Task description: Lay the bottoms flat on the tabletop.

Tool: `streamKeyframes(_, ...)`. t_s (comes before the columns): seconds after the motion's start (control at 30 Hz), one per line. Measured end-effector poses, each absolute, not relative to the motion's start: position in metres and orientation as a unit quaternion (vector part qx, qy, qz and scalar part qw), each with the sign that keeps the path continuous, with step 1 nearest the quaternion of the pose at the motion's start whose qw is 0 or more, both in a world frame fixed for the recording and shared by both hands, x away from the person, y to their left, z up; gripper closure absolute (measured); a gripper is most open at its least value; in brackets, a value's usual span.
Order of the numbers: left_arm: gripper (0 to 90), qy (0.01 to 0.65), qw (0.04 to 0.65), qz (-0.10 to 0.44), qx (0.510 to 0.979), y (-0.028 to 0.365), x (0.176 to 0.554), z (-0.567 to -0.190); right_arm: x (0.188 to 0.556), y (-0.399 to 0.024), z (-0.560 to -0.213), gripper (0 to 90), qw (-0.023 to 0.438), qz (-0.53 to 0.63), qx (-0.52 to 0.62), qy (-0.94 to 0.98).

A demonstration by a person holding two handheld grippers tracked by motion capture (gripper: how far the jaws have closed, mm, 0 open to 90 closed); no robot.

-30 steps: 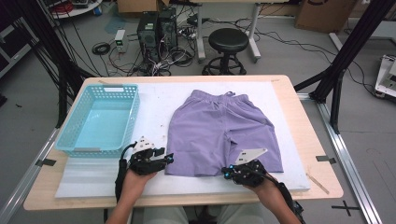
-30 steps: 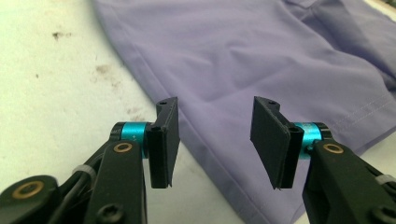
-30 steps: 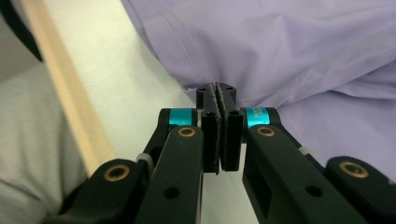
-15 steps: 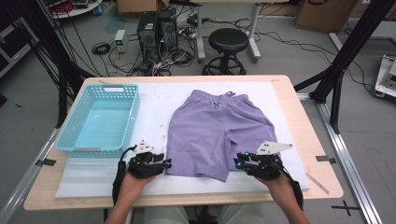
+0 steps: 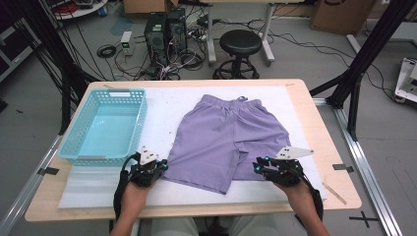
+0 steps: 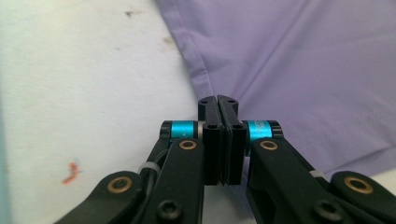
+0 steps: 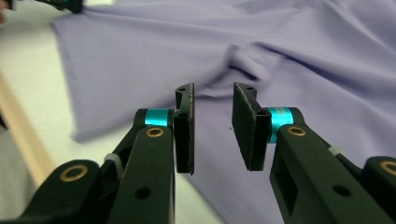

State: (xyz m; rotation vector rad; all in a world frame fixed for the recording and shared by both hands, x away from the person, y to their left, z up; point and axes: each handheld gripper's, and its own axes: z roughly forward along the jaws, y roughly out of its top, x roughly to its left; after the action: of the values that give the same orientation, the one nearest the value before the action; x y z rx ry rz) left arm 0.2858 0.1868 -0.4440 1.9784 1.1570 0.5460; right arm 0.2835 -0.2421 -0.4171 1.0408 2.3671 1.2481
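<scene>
While my left gripper (image 5: 158,169) sits at the near left corner of the shorts (image 5: 231,140), its jaws have just been closing and now stand pressed together. From the left gripper view (image 6: 219,105) the tips meet right at the hemmed edge of the purple cloth, though I cannot tell whether any fabric is pinched between them; the hem runs away up and to the left, and the white mat (image 6: 84,93) lies bare to the left of it.

My right gripper (image 5: 260,167) hovers at the near right leg, and its jaws stand a narrow way apart with nothing between the pads. Along the right gripper view (image 7: 212,100) the cloth spreads beneath and beyond the tips, with a bunched fold just past them and the near hem slanting off to the left.

Seen from above, the shorts lie flat in the middle of the mat, waistband at the far side, both legs pointing toward me. The near edge of the left leg reaches closer to me than the right one. A basket (image 5: 74,153) stands on the left of the table (image 5: 300,88), well apart from the shorts and just beyond my left hand (image 5: 134,194).
</scene>
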Motion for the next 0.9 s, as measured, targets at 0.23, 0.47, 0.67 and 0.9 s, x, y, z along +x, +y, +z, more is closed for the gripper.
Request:
streamKeyframes(0.23,67.7,0.471,0.403,0.205,0.757,0.188,0.289,-0.445,0.283,-0.240,-0.422,68.7,0.126,0.414,0.362,0.826)
streamKeyframes(0.47,57.7,0.463,0.445,0.192,0.742,0.184,0.288,-0.443,0.282,-0.206,-0.435,62.4,0.092,0.407,0.331,0.846)
streamKeyframes(0.67,57.2,0.464,0.453,0.187,0.738,0.187,0.287,-0.443,0.279,-0.177,-0.448,82.6,0.115,0.365,0.293,0.876)
streamKeyframes(0.9,57.4,0.462,0.454,0.184,0.740,0.188,0.287,-0.443,0.277,-0.190,-0.440,90.0,0.092,0.337,0.281,0.894)
